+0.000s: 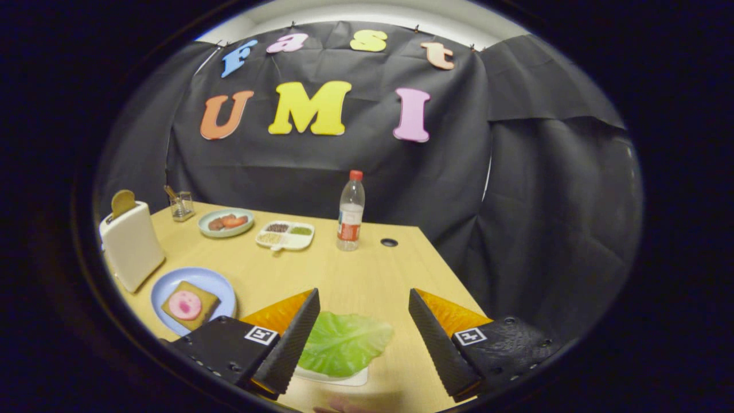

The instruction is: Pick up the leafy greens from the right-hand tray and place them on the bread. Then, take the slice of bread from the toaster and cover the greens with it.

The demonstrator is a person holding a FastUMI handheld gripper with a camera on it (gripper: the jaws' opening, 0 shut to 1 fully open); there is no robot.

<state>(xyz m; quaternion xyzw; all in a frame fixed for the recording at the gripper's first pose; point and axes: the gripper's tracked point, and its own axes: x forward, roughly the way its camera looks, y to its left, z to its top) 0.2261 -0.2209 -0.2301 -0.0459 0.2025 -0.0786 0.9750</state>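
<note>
A green leaf (344,342) lies on a small white tray (338,377) between my fingers, closer to the left one. My gripper (362,300) is open above it, with black ribbed pads (298,338) apart and touching nothing. To the left, a blue plate (218,284) holds a bread slice (202,312) topped with a pink round of meat (184,304). Beyond that plate stands a white toaster (131,245) with a brown slice of bread (123,202) sticking up from its slot.
Farther back on the wooden table (355,275) are a water bottle (350,212), a divided white dish of grains (285,234), a green plate with food (226,222) and a small glass container (182,205). The table's right edge drops off beside my right finger.
</note>
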